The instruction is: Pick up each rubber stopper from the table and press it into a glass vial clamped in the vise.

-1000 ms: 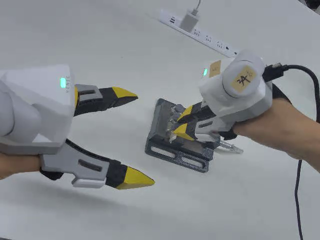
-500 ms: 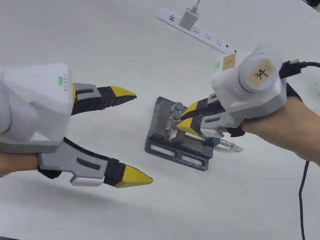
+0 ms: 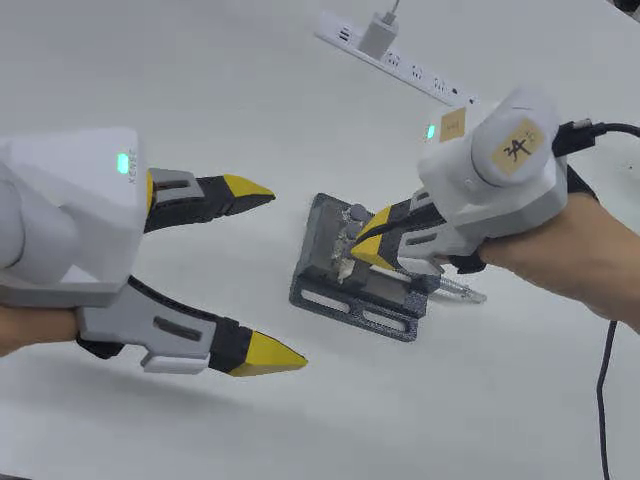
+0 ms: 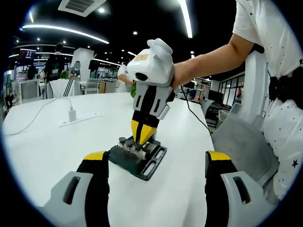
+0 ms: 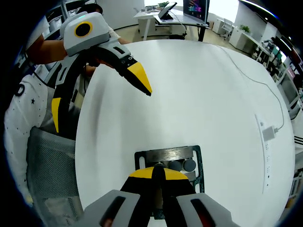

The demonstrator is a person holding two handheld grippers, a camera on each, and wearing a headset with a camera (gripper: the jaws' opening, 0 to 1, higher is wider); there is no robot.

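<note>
A dark grey vise (image 3: 350,300) sits mid-table and clamps a row of small glass vials, several capped with grey rubber stoppers (image 3: 357,212). My right gripper (image 3: 362,247) is shut, its yellow tips pressed down on the near end of that row; what lies under them is hidden. In the right gripper view the closed tips (image 5: 156,174) sit over the vise (image 5: 165,153), with two stoppers (image 5: 182,165) just beside them. My left gripper (image 3: 262,270) hangs open and empty left of the vise. In the left gripper view its jaws frame the vise (image 4: 147,163).
A white power strip (image 3: 400,60) with a plugged charger lies at the table's far side. The vise's screw handle (image 3: 460,292) sticks out to the right under my right hand. A black cable (image 3: 605,380) trails down the right edge. Office chairs stand past the table edge.
My right gripper has risen slightly up and to the right off the front of the vial row, uncovering two stoppers, then held almost still. The left gripper has stayed put.
</note>
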